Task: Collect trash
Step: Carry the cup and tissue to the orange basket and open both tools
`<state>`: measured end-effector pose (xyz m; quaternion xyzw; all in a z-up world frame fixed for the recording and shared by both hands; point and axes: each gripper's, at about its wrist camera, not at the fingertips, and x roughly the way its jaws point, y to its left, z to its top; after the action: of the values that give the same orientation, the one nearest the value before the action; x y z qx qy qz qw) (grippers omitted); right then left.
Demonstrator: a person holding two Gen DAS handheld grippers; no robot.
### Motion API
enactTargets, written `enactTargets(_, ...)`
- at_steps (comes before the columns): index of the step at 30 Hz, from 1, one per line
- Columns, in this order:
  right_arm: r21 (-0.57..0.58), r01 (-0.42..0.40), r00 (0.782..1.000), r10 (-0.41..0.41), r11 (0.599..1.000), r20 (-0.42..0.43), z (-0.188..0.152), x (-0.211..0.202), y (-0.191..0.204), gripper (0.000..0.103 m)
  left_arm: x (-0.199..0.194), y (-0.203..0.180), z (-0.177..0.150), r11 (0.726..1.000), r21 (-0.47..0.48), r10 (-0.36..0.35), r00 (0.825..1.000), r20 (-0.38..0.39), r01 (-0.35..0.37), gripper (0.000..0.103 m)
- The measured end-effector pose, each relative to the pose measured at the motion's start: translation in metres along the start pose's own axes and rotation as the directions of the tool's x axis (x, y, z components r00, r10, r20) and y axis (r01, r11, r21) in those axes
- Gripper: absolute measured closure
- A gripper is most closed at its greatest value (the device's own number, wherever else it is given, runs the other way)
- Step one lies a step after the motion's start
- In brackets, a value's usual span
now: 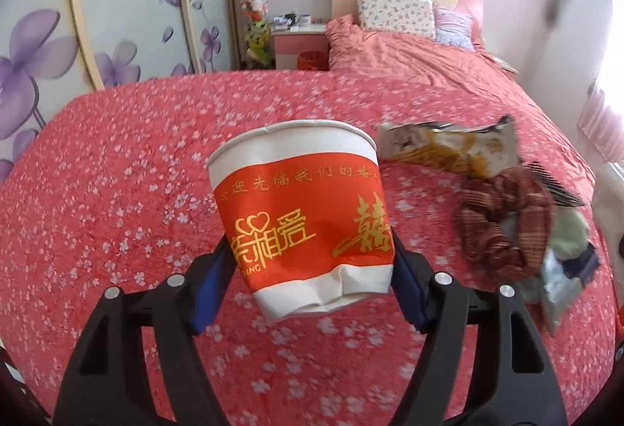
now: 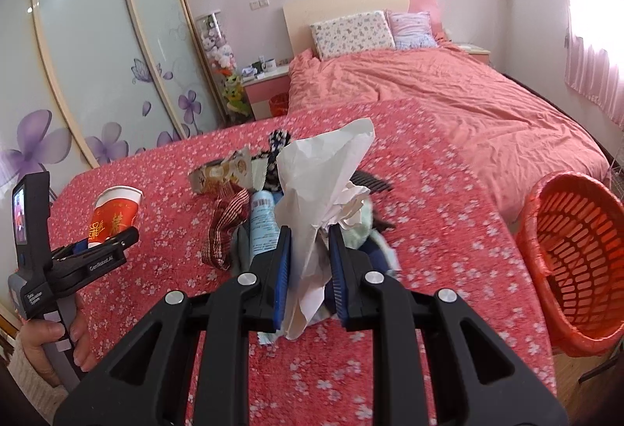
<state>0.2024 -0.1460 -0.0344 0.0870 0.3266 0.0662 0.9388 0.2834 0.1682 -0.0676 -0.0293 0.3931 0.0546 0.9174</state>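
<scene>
My left gripper (image 1: 310,242) is shut on a red and white paper cup (image 1: 300,207), dented near its base, held above the red flowered bedspread (image 1: 117,192). The cup (image 2: 115,217) and the left gripper (image 2: 105,246) also show at the left in the right wrist view. My right gripper (image 2: 310,238) is shut on a crumpled white paper (image 2: 323,184) and holds it upright over a pile of items. An orange plastic basket (image 2: 573,266) stands at the bed's right side.
The pile holds a snack wrapper (image 1: 448,149), a brown checked scrunchie (image 1: 503,227), a black comb (image 2: 372,182), a light blue tube (image 2: 263,219) and cloth bits. Pillows (image 2: 351,32), a nightstand (image 2: 267,82) and a wardrobe (image 2: 97,55) are beyond.
</scene>
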Motion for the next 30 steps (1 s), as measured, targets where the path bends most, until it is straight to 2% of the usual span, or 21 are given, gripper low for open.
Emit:
enactTargets(9,0.035,0.054,0.995,-0.057,0.998,0.081,0.005,-0.041,-0.035,0.083,-0.053,-0.059,0.000,0.992,0.082,-0.096,0.994,0.058,0.091,0.032)
enactTargets(15,0.073,0.108,0.985,-0.117,0.991,0.128,0.002,-0.066,-0.066,0.083,-0.084,-0.110,-0.004,0.972,0.156,-0.189,0.978,0.084,0.174,0.032)
enactTargets(20,0.109,0.151,0.974,-0.167,0.982,0.156,-0.001,-0.083,-0.095,0.083,-0.101,-0.155,-0.012,0.942,0.218,-0.280,0.956,0.085,0.257,0.032)
enactTargets(30,0.201,0.228,0.952,-0.261,0.953,0.158,-0.015,-0.096,-0.159,0.083,-0.124,-0.250,-0.032,0.851,0.323,-0.449,0.893,0.042,0.413,0.032)
